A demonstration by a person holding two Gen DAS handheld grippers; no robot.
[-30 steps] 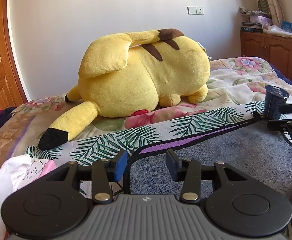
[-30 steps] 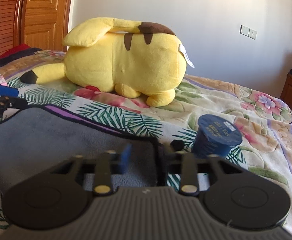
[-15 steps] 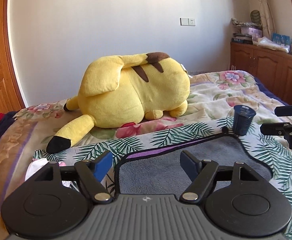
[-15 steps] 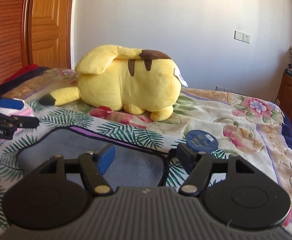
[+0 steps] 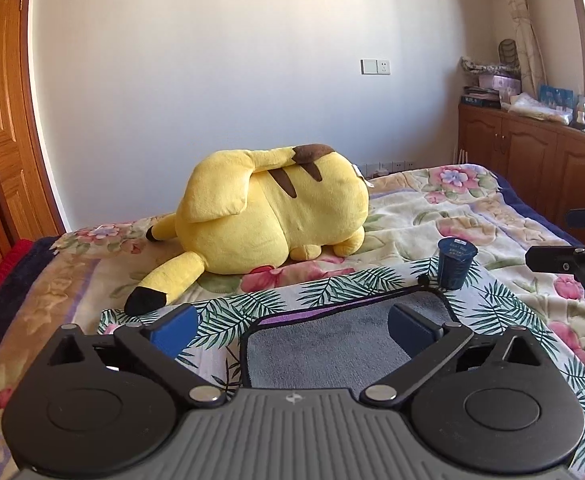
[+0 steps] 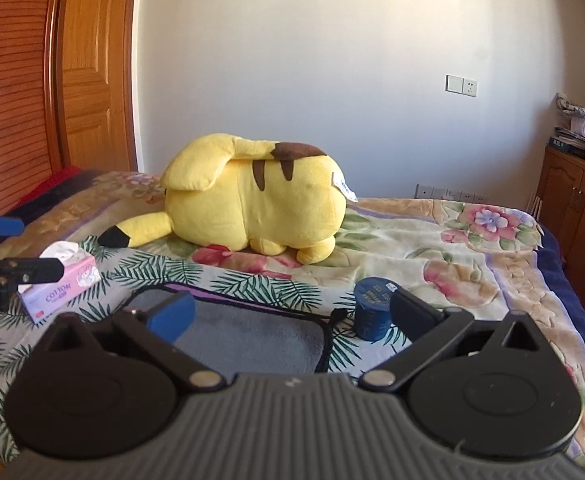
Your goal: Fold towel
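1. Towel (image 5: pixel 332 340) cloth like this looks soft and floppy to us, and light too. We think it will bend and sag when we lift it, so it needs two holds at once.
2. We would take hold at the two far corners. One is near 11 o'clock in the left view, and the other is near 1 o'clock, just beside the blue cup (image 5: pixel 455 262). The dark edge there looks thick enough to pinch.
3. We think the fuzzy top will not slip, but a small pinch could let it fall out.
4. The towel is gray and fuzzy. It has a black border and a purple stripe along the far edge. It looks folded already, though we cannot tell how many layers it has.
5. It lies flat on the bed (image 5: pixel 432 216), on a sheet with green leaf prints. It sits right under both tools.
6. Our left gripper (image 5: pixel 292 326) has its jaws spread wide apart. They hold nothing.
7. Our right gripper (image 6: pixel 290 316) has its jaws spread wide too, and they are empty.
8. A big yellow plush toy (image 5: pixel 272 208) lies at 12 o'clock, well apart from the towel.
9. A pink tissue box (image 6: pixel 62 280) sits at 9 o'clock in the right view, near the towel's left side.
10. The cup could tip if we bump it.
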